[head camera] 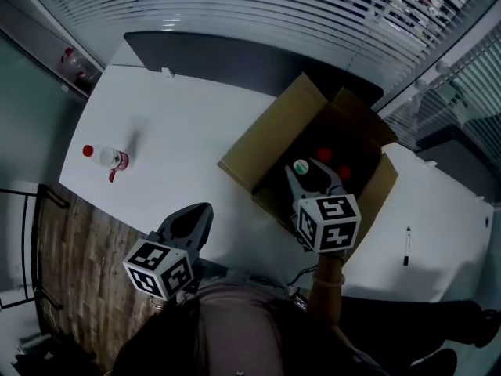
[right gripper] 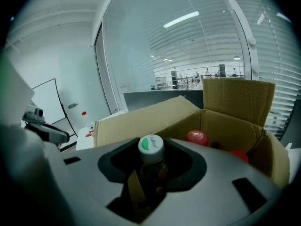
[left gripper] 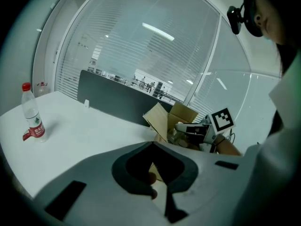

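White office table beneath slatted glass walls: the right gripper is clamped on a small clear plastic bottle with a green-and-white cap, upright in the mouth of the open brown cardboard box beside red-capped bottles. It looks light, smooth and slippery, and is best gripped just under the cap. Left of the box, the left gripper is closed on nothing, and farther left stands a red-capped water bottle.

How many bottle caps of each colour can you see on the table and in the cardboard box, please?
Red caps: 3, two in the cardboard box, one on the table bottle.
White-and-green cap: 1, on the bottle in the right gripper.
Total: 4
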The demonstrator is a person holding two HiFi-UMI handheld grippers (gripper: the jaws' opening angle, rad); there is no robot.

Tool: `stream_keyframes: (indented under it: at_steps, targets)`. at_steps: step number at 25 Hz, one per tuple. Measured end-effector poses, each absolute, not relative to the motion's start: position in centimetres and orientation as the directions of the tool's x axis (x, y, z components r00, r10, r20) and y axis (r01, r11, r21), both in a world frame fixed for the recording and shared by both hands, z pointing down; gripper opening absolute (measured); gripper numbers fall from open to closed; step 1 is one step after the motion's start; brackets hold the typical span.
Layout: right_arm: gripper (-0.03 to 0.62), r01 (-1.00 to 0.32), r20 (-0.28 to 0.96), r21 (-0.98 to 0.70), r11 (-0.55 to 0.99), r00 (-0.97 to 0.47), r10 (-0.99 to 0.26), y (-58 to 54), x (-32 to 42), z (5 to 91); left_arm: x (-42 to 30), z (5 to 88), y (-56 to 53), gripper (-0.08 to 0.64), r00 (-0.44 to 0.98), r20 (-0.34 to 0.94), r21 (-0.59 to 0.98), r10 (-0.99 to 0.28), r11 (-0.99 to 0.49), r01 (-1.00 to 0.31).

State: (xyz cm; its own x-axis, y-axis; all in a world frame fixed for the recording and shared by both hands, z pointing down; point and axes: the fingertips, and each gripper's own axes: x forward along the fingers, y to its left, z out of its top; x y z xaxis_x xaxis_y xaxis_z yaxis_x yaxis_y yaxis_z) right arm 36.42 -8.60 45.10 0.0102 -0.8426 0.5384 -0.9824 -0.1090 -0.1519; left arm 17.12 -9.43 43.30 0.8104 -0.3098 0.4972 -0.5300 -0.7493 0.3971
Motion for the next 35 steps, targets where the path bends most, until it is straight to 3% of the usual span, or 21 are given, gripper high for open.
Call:
stream_keyframes:
  at_steps: [17,35]
  targets:
    - [0.175,-0.995,0.455,-0.079,-0.059,0.017,-0.89,-8.3,35.4,41.7,15.7,42.7,-7.9,0.005,0.805,0.494,0.381,-0.328,-0.75,-0.54]
    - [0.175,-0.985,0.35,0.024,-0.169,0.167,-0.922,-7.8,33.8,35.2,14.6,41.1,-10.8,0.006,0.88,0.434,0.409,-0.193,-0.828,-0.383]
